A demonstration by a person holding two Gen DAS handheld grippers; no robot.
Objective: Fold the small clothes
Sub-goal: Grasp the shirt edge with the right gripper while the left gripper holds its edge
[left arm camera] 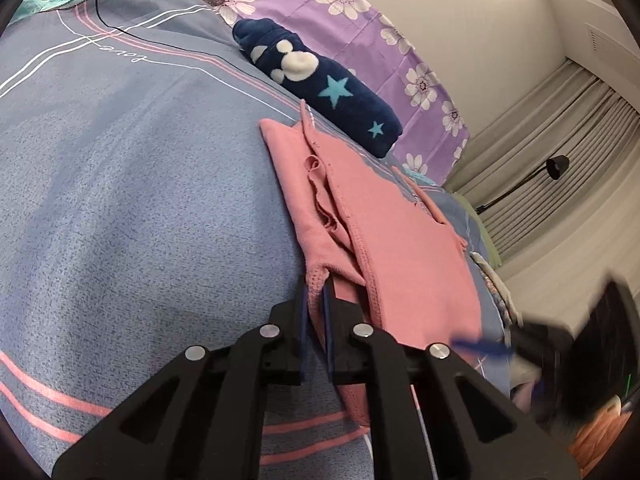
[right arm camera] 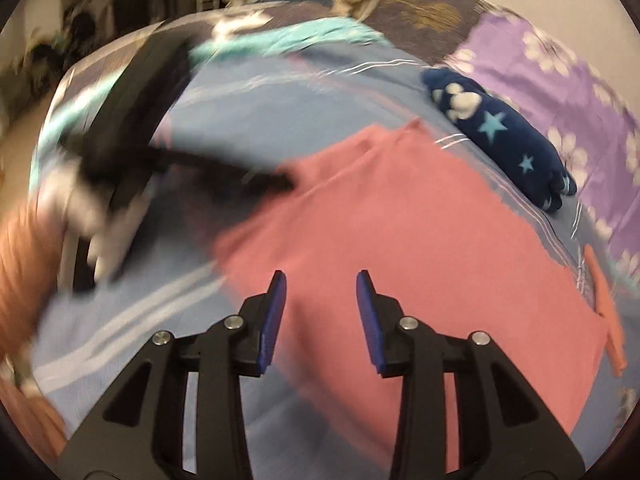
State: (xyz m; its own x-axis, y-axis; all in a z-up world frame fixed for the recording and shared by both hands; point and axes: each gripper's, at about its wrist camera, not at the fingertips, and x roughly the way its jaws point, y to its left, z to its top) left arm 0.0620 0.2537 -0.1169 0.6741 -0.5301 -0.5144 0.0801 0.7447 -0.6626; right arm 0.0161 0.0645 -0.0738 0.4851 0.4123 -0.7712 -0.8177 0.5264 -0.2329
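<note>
While the pink garment (left arm camera: 400,248) lies partly folded on the blue-grey striped bedspread (left arm camera: 120,200), my left gripper (left arm camera: 316,300) pinches its near ribbed edge, apparently to carry that side over for another fold. My right gripper (right arm camera: 322,312) hovers above the cloth, jaws apart, holding nothing. Beyond lie a folded navy star-print fleece (left arm camera: 320,84) and purple floral sheet (left arm camera: 360,20).

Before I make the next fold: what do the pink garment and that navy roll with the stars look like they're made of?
Pink garment: looks like soft matte knit, probably cotton jersey; stitched hems and limp ripples show where the left gripper pinches it. Navy roll: fuzzy, plush nap, likely fleece, with white and turquoise shapes.
</note>
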